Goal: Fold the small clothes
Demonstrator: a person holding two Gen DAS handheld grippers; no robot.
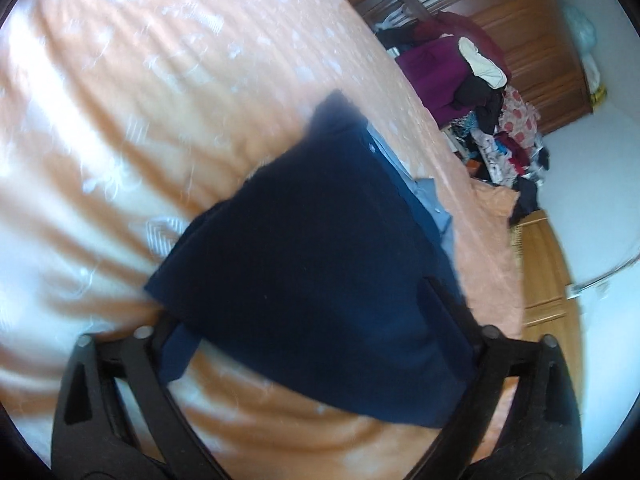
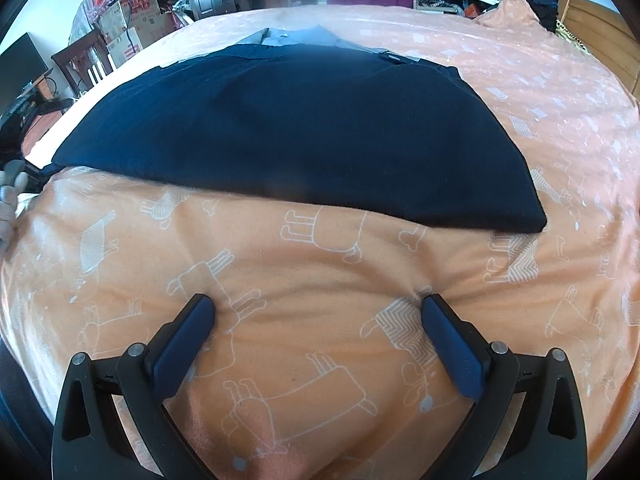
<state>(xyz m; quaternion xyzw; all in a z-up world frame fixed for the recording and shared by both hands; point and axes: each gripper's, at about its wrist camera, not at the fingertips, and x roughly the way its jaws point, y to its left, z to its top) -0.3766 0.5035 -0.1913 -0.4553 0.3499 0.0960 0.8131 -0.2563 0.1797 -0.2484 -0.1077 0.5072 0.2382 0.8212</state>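
Lying flat mid-bed, folded navy garment [image 2: 296, 132] covers a light blue garment [image 2: 298, 36] whose collar end shows at its far edge. Right claw [image 2: 318, 312]: jaws wide, empty, tips pressing the orange bedspread [image 2: 320, 264] short of the navy hem. Left claw [image 1: 308, 300]: jaws spread around the garment's corner, contact unclear through blur. Bare bedspread lies on both sides. Beyond the far edge: clothes heap [image 1: 500, 132], wooden wardrobe [image 1: 532, 40], cardboard boxes [image 2: 132, 20].
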